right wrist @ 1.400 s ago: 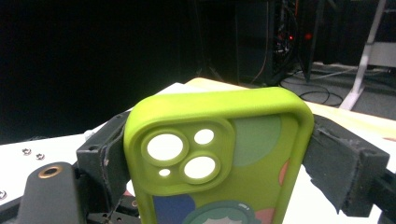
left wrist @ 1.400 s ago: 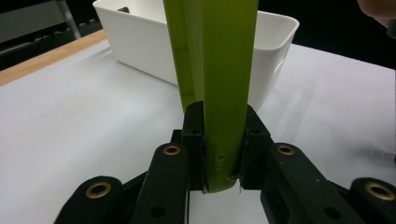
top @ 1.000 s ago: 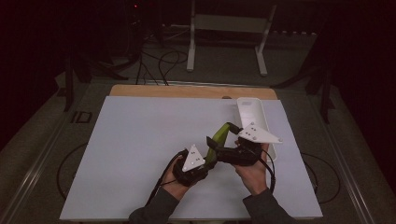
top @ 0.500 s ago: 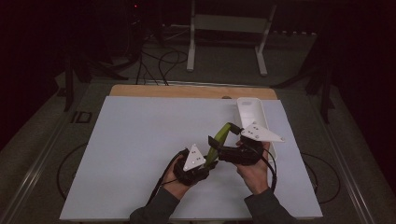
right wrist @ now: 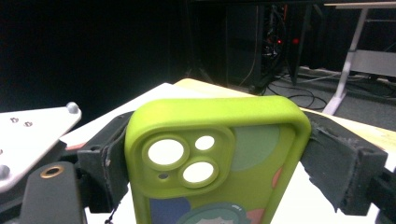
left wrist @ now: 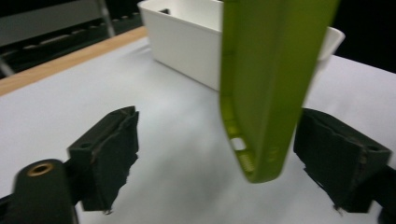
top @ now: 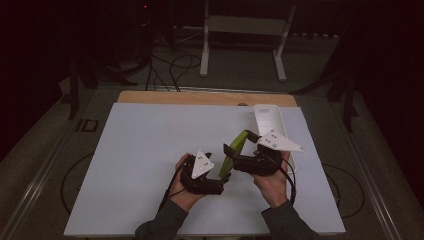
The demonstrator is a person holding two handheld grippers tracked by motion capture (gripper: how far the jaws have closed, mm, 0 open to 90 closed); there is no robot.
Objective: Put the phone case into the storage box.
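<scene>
A person works over a white mat with a gripper in each hand. The right gripper has its jaws clamped on the two long edges of a lime-green phone case, near the camera cut-outs, and holds it raised above the mat. In the high view the case runs from the right gripper toward 7 o'clock, where its lower end reaches the left gripper.

The left gripper has just been opening its jaws: they now stand wide, and the case's bottom end hangs between them, close to the right-hand pad but with a clear gap on the other side, so nothing is pressed.

A white bin sits at about 1 o'clock from the hands, touching the mat's right part, and looks empty as far as its inside shows.

As a judgement, the two-handed handling of the case seems finished: the left has let go and the right alone carries it. What appears left is carrying the case over to the bin and releasing it there.
</scene>
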